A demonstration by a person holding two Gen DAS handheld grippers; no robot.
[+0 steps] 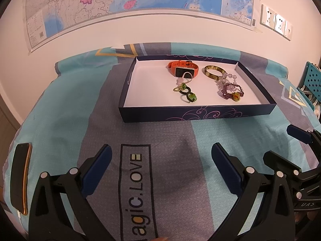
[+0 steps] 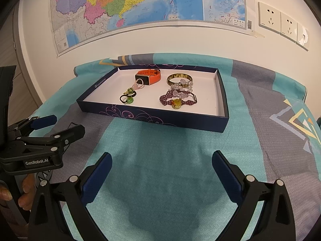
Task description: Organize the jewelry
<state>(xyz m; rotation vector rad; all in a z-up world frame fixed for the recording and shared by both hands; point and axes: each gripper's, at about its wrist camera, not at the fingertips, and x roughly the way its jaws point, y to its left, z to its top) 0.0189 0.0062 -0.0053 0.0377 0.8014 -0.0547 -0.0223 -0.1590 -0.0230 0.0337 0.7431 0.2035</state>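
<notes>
Your left gripper and right gripper: both apart, empty. Box holds orange band, bangle, beaded bracelets. Phone, bed's left edge, left view only.

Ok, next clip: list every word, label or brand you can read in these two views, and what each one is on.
"agic.LOVE": printed on the bedsheet, its first letter cut off by the frame edge.
"GenRobot.AI": on the left gripper body, right wrist view.
"UAS": partial marking on the right gripper body, left wrist view.
Print on the box left wall: too small to read.
Wall map labels and legend: too small to read.
</notes>
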